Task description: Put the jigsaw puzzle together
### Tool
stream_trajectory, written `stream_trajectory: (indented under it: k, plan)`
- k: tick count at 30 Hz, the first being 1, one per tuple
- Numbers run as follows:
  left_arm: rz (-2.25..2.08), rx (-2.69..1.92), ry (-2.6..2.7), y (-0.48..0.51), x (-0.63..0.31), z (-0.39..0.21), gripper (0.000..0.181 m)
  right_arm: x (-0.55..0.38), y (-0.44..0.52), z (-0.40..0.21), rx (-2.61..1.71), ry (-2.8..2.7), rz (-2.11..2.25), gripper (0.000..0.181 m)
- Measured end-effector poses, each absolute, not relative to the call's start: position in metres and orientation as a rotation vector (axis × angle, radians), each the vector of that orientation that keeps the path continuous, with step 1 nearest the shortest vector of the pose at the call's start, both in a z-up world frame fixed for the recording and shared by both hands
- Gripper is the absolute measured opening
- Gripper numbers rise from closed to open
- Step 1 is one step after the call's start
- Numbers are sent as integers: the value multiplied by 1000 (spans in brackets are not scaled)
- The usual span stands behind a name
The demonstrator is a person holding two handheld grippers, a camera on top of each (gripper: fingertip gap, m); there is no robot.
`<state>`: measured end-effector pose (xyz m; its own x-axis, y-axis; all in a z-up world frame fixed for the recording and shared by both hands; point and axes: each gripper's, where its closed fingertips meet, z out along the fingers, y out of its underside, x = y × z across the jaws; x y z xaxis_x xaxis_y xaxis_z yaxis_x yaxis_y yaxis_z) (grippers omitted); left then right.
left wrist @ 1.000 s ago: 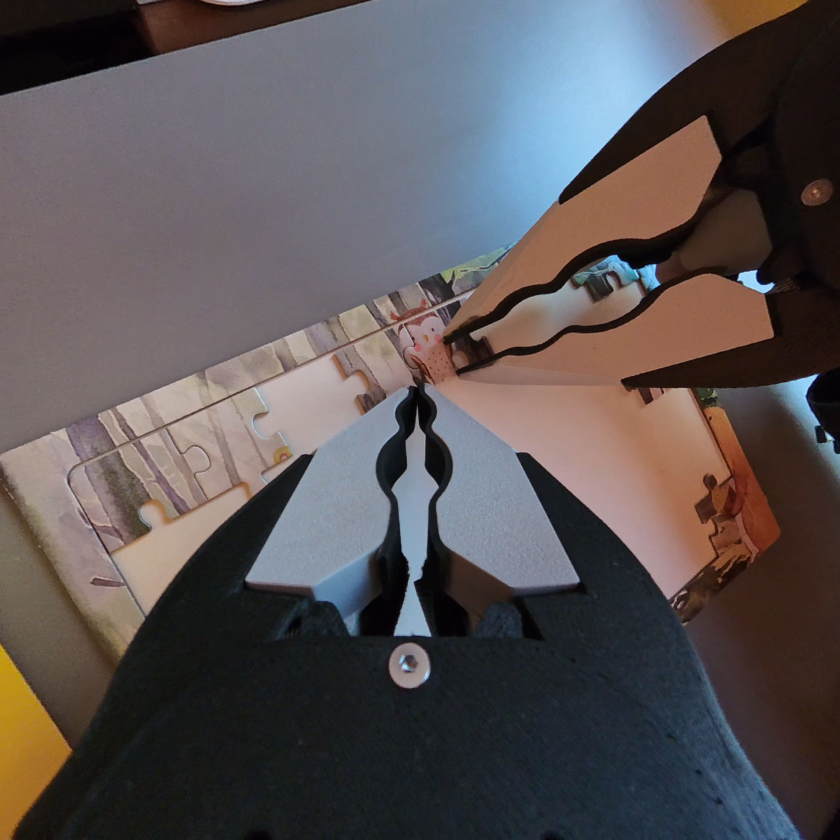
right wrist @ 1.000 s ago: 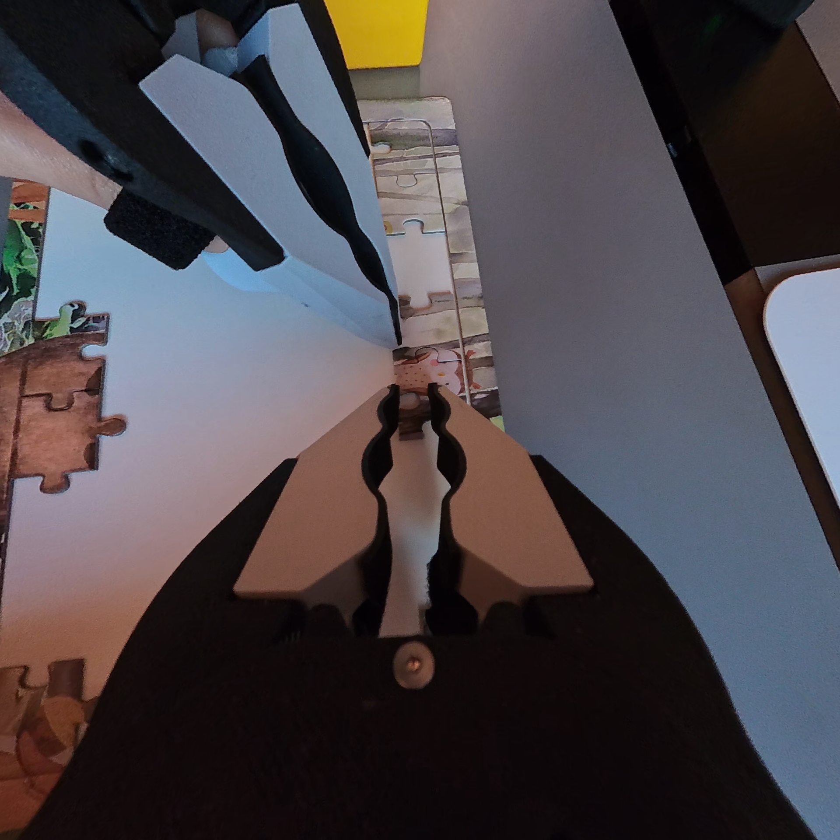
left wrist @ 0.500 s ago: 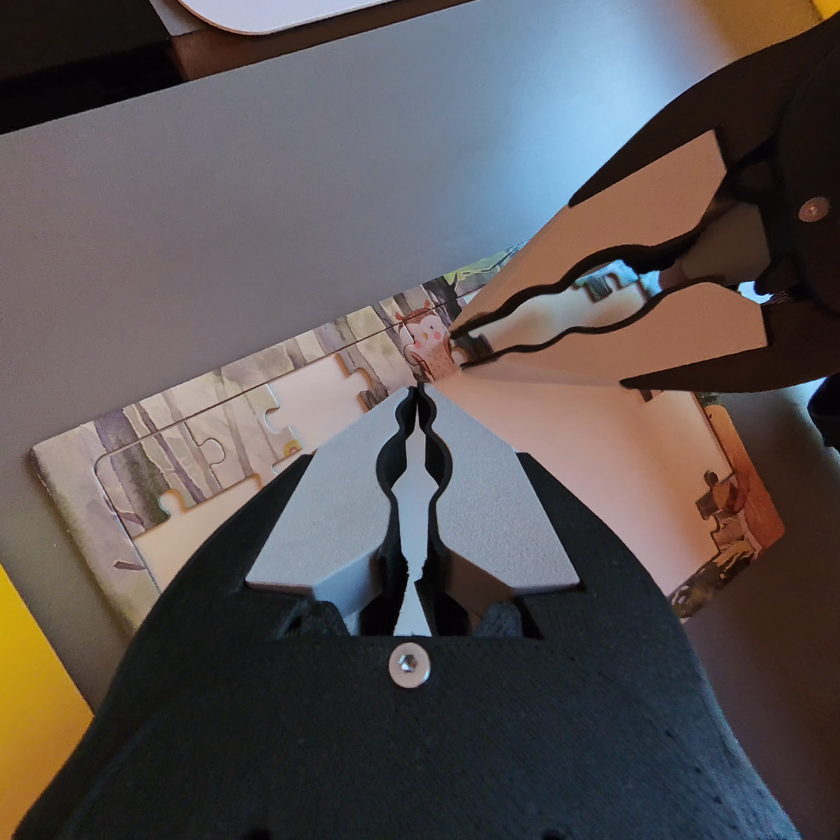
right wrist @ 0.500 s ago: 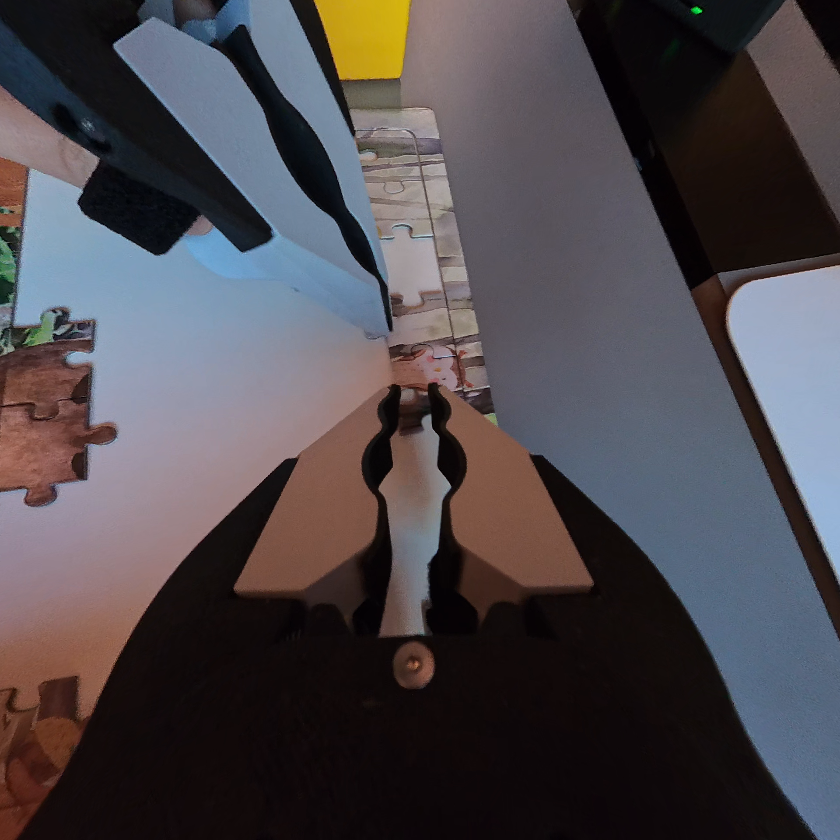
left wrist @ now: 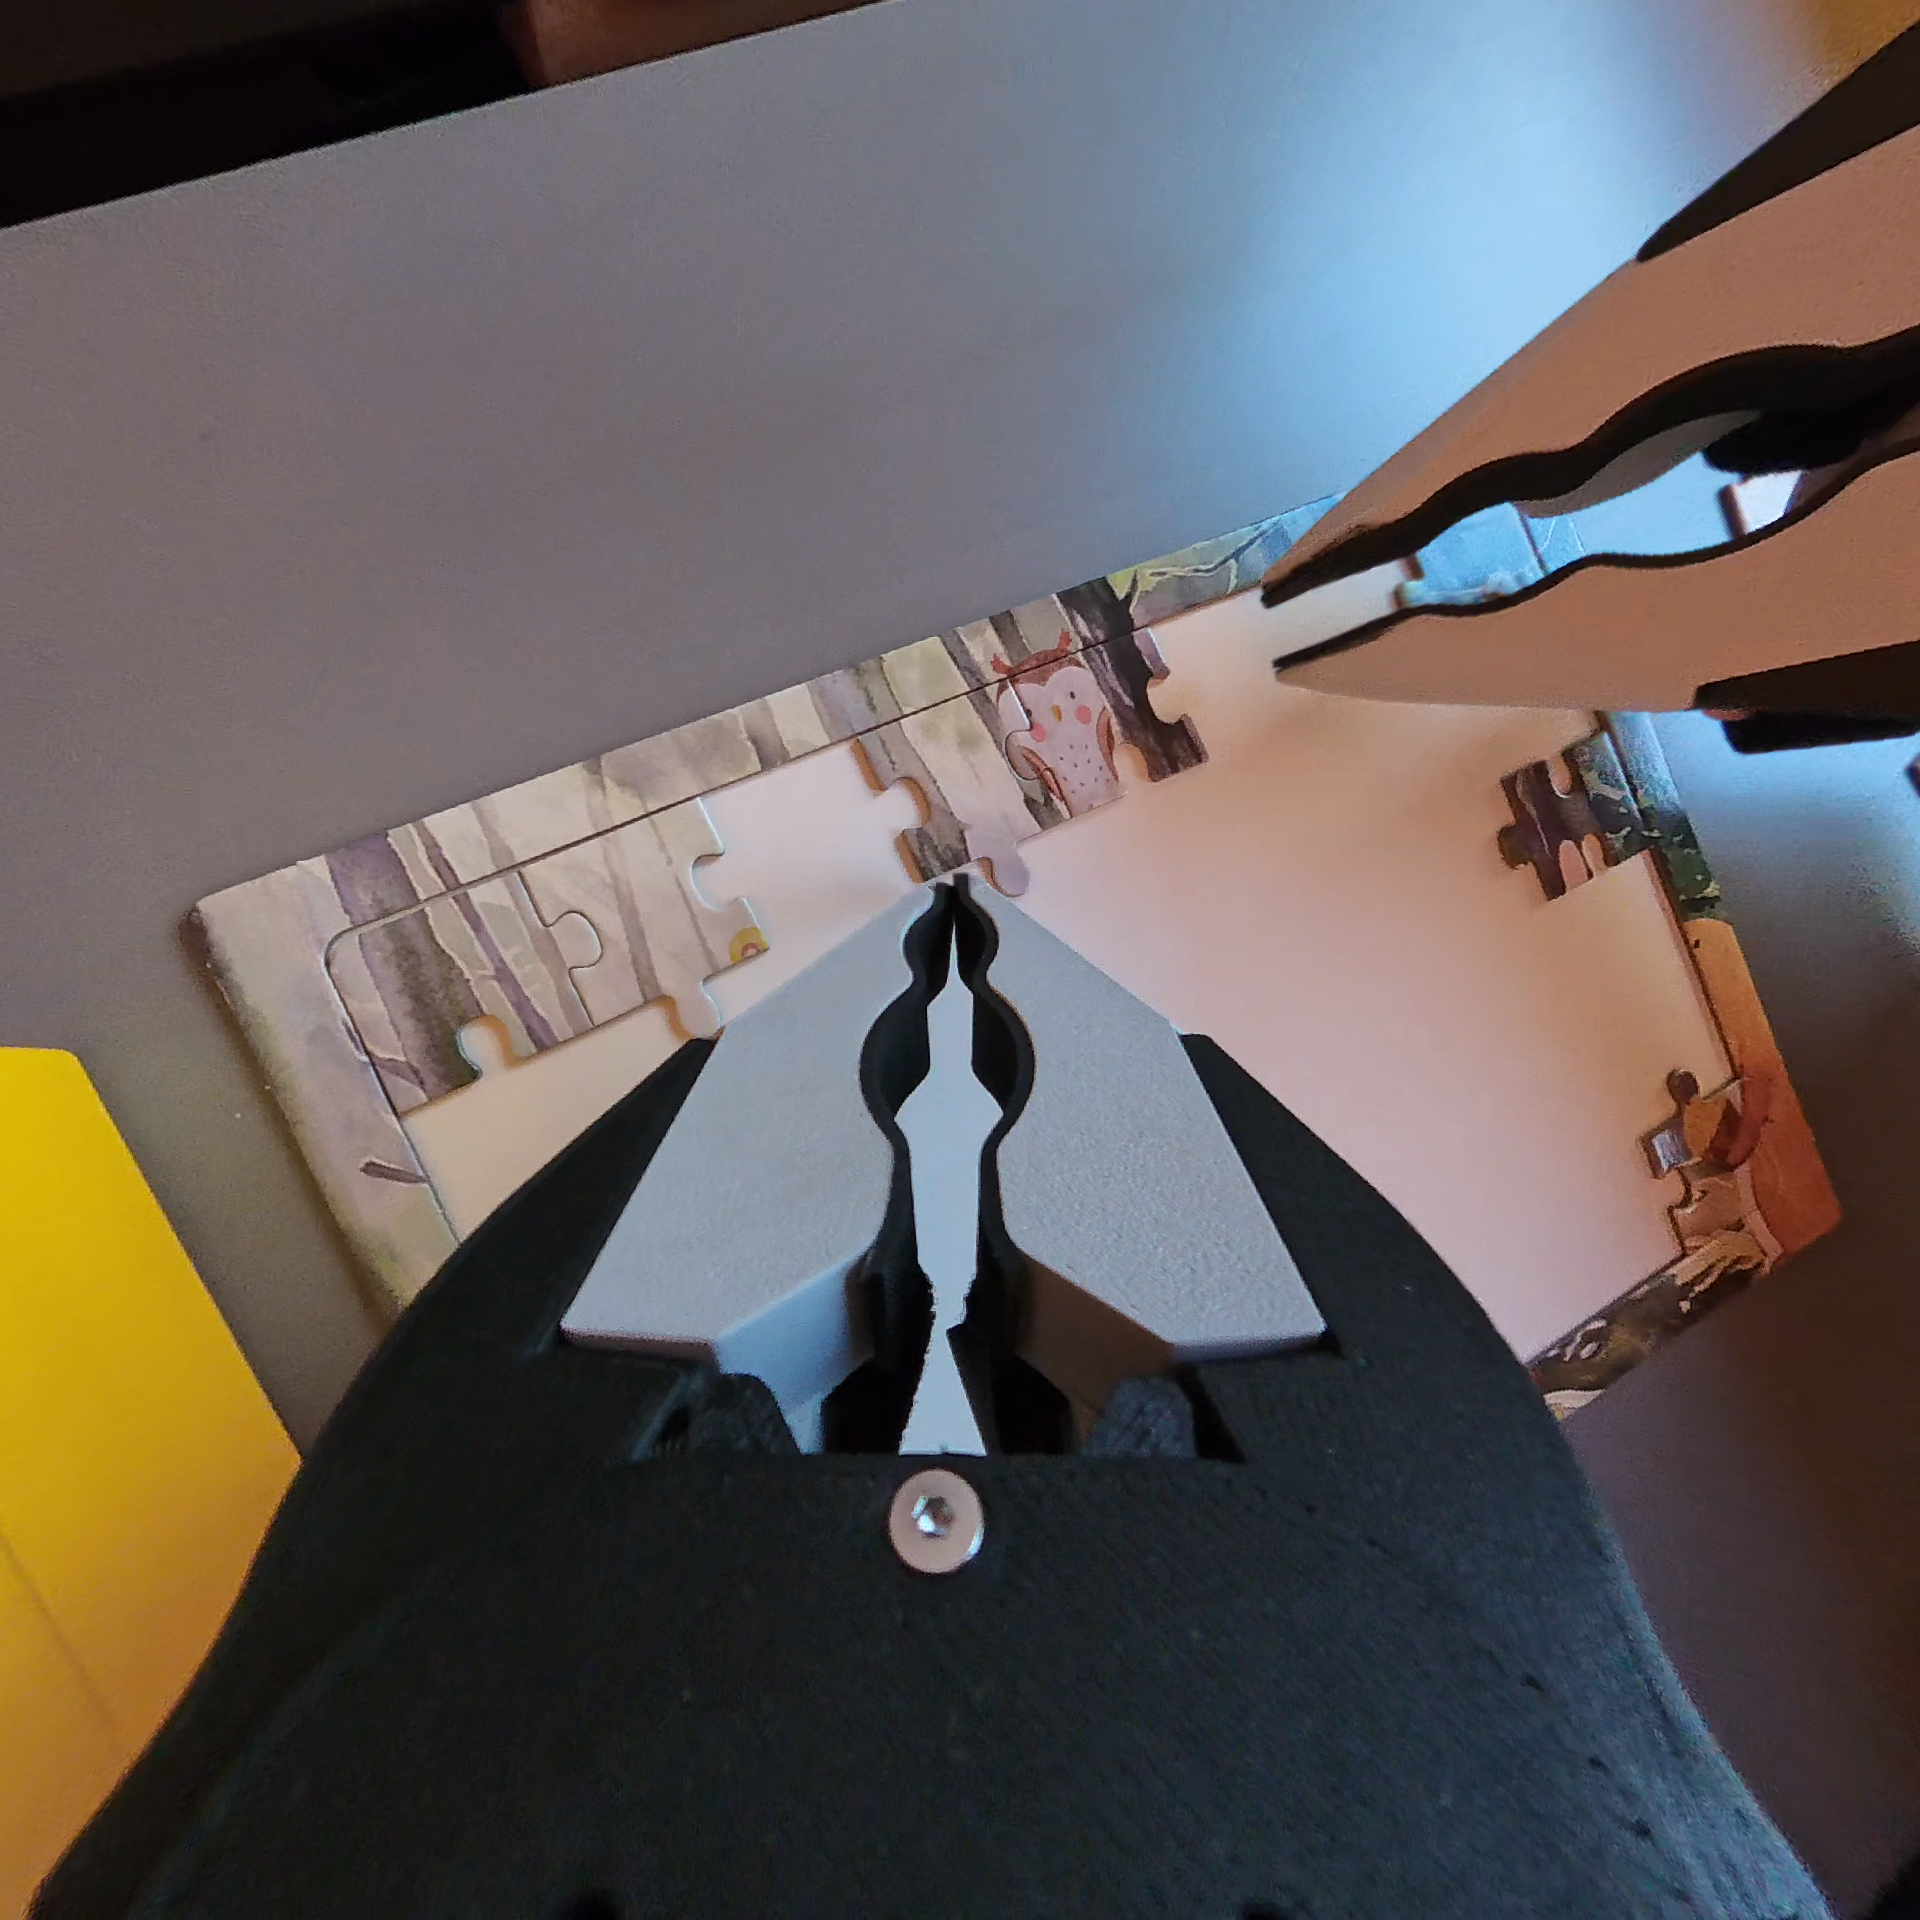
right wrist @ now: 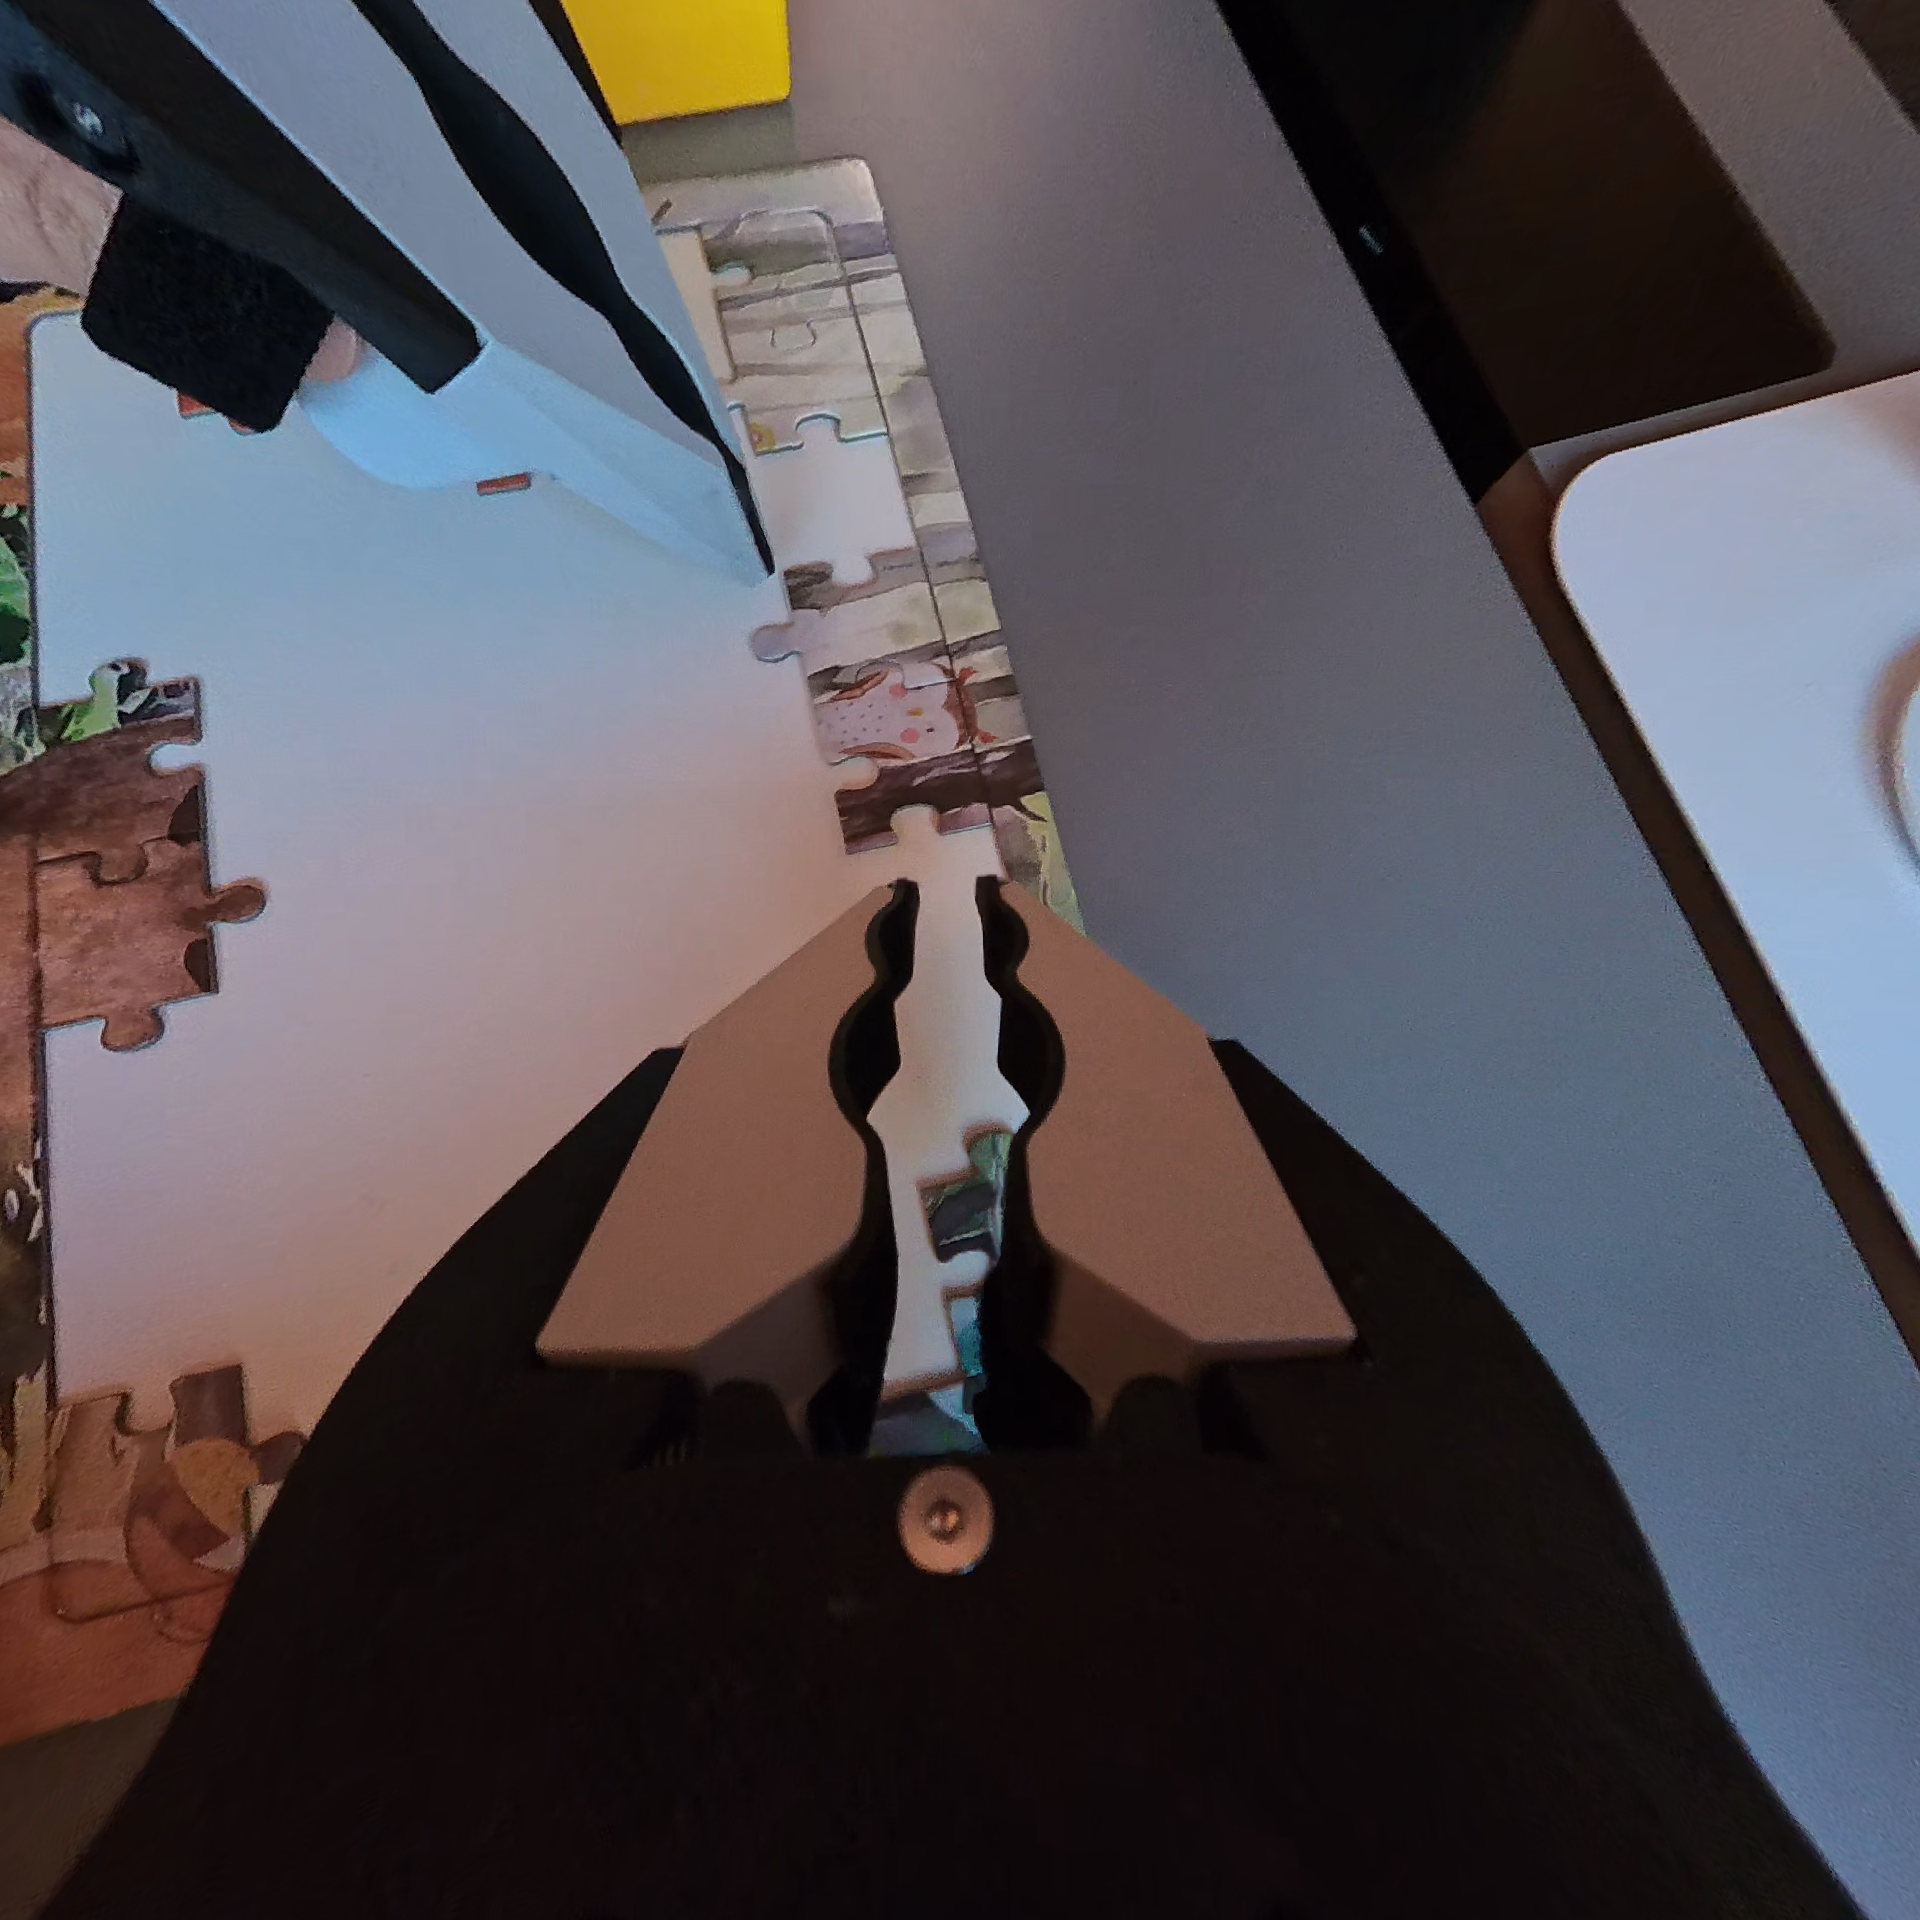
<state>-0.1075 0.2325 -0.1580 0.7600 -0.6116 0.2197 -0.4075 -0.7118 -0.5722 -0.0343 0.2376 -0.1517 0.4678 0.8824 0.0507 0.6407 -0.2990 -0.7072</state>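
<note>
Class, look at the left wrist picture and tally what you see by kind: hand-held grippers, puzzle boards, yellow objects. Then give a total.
Hand-held grippers: 2 (left hand-held gripper, right hand-held gripper)
Puzzle board: 1
Yellow object: 1
Total: 4

Both wrist views close above puzzle tray [left wrist: 312, 935]

My left gripper [left wrist: 958, 883] points fwd, tips pinched together, nothing between them. My right gripper [right wrist: 938, 885] angles in from the right, tips slightly apart w/ a narrow gap, holding nothing.
</note>
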Motion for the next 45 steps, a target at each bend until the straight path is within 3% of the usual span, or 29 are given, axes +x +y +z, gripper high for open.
stream_trajectory:
  k: [36, 41, 45]
  plan:
    - [-570, -2427, 756, 236, -102, -162, 0, -48, 232, -158, -2030, -1286, 464, 10]
    - [-590, -2352, 733, 236, -101, -135, 0, -36, 226, -134, -1989, -1245, 443, 10]
    - [-549, -2162, 671, 243, -111, -80, 0, -26, 207, -83, -1884, -1167, 405, 11]
